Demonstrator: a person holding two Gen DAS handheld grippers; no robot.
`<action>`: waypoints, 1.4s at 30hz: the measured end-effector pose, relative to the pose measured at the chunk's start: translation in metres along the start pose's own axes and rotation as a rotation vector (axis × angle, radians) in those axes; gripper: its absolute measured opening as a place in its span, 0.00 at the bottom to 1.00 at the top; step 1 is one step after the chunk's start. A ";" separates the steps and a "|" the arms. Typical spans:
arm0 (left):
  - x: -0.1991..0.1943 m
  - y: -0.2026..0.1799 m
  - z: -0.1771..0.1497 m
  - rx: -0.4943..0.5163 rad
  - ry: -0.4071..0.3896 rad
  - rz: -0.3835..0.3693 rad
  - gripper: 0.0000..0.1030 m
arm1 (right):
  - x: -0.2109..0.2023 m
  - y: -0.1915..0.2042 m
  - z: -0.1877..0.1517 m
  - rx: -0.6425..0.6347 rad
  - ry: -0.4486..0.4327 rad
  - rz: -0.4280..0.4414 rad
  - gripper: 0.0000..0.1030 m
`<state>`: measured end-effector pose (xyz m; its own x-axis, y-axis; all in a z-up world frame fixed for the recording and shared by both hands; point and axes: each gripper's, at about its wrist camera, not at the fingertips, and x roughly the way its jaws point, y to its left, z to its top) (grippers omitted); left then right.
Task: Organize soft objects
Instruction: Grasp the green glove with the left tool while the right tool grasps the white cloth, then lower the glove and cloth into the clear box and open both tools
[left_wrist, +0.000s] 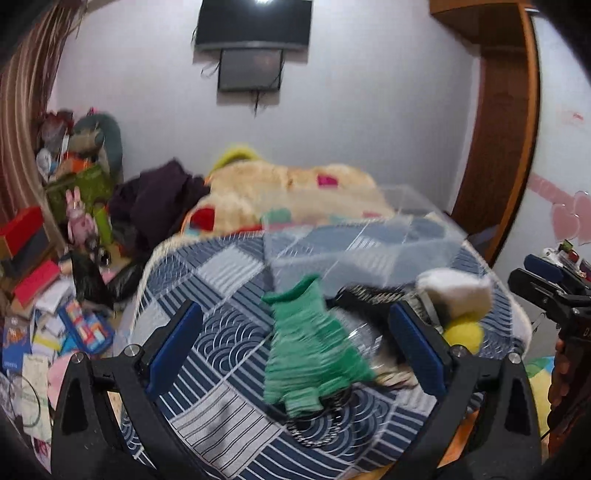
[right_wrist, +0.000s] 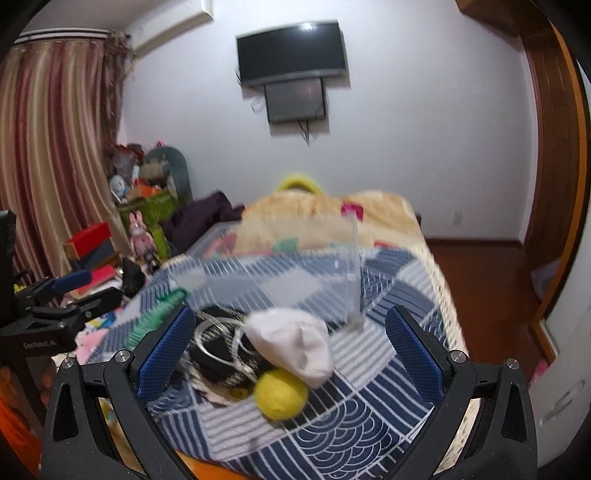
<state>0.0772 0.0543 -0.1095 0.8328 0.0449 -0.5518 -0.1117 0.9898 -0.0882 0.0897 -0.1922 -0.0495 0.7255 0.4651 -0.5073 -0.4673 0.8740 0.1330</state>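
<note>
Both grippers hover over the foot of the bed, fingers spread wide and holding nothing. The left gripper (left_wrist: 295, 347) is lined up on the green knit sock (left_wrist: 308, 354), which lies on the blue patterned quilt (left_wrist: 221, 406), partly over a dark striped piece (left_wrist: 369, 295). The right gripper (right_wrist: 290, 354) frames the white sock (right_wrist: 291, 345) and the yellow felt ball (right_wrist: 281, 395) touching it. Behind them stands a clear plastic bin (right_wrist: 352, 266). I'd say the pick is just starting: bring the left fingers down either side of the sock's middle, pinch only the green knit so the striped piece stays put, then lift clear over the bin wall
</note>
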 end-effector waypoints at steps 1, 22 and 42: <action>0.007 0.003 -0.003 -0.013 0.023 -0.006 0.89 | 0.000 0.000 0.000 0.000 0.000 0.000 1.00; 0.026 -0.006 -0.011 0.002 0.099 -0.072 0.17 | 0.036 -0.013 -0.012 0.060 0.127 0.101 0.22; 0.030 -0.011 0.092 0.001 -0.074 -0.142 0.18 | 0.005 -0.002 0.067 -0.003 -0.142 0.093 0.19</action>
<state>0.1530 0.0576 -0.0492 0.8777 -0.0859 -0.4715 0.0104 0.9870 -0.1604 0.1285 -0.1824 0.0049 0.7434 0.5591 -0.3672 -0.5370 0.8261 0.1708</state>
